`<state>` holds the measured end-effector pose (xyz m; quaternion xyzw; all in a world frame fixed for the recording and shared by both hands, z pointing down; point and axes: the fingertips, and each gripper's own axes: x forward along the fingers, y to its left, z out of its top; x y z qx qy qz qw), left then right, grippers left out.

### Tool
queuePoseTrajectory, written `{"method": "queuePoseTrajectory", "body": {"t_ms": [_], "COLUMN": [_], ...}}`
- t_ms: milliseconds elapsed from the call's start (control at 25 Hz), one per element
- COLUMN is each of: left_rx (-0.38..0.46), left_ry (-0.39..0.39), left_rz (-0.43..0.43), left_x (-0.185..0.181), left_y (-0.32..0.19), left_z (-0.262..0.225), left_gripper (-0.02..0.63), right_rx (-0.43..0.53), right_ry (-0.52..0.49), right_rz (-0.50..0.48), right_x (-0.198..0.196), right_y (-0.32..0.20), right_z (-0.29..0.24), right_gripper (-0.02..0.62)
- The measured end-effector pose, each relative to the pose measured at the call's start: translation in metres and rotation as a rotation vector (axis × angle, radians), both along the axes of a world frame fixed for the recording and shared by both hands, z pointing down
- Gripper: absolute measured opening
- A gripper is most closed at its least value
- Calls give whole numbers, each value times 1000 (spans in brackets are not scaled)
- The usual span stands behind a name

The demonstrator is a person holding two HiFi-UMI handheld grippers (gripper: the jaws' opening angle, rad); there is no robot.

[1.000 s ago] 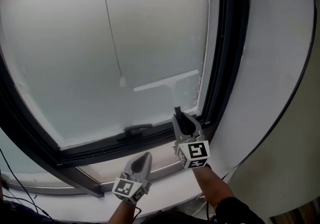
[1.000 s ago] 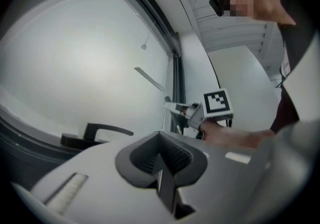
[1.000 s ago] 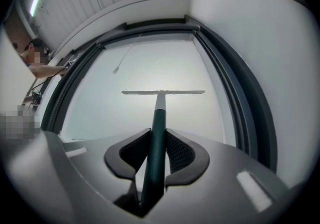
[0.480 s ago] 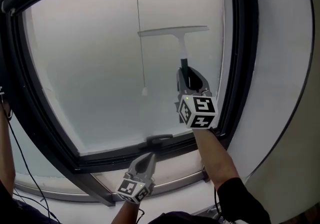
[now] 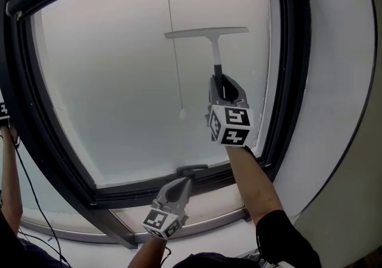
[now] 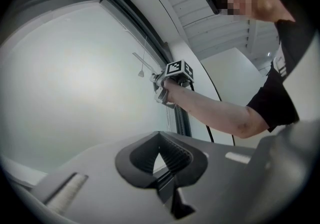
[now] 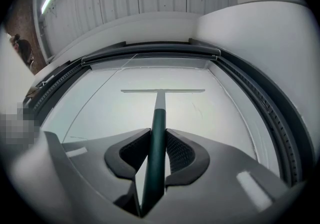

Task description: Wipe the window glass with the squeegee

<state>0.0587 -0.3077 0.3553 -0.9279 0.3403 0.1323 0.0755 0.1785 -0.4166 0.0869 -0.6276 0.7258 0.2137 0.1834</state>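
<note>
The squeegee (image 5: 208,34) has a pale T-shaped blade and a dark green handle (image 7: 158,135). Its blade lies flat against the frosted window glass (image 5: 113,82), high on the right half of the pane. My right gripper (image 5: 222,89) is shut on the handle, raised at arm's length below the blade. In the right gripper view the blade (image 7: 162,90) runs level across the glass under the top frame. My left gripper (image 5: 177,186) hangs low by the window handle (image 5: 191,169), jaws shut and empty. It also sees the right gripper (image 6: 161,87).
A dark window frame (image 5: 292,70) surrounds the pane. A thin blind cord (image 5: 173,40) with a small weight (image 5: 182,115) hangs down the glass left of the squeegee. A white wall (image 5: 340,82) stands to the right. A second person's arm (image 5: 9,171) shows at the far left.
My right gripper has carried the squeegee from the lower right of the pane up to near the top. Over the last half second it barely shifted. The left gripper stays low.
</note>
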Motion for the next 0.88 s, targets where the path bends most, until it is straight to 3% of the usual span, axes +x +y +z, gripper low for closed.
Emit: {"method": "queuePoseTrajectory", "body": {"t_ms": [880], "left_rx": [-53], "left_ry": [-12], "left_rz": [30], "left_x": [10], "left_y": [10], "left_z": [16], "left_gripper": [0], "right_rx": [-66], "right_ry": [5], "right_rz": [-36], "right_x": [-15], "right_y": [8], "right_z": [60], "right_gripper": [95]}}
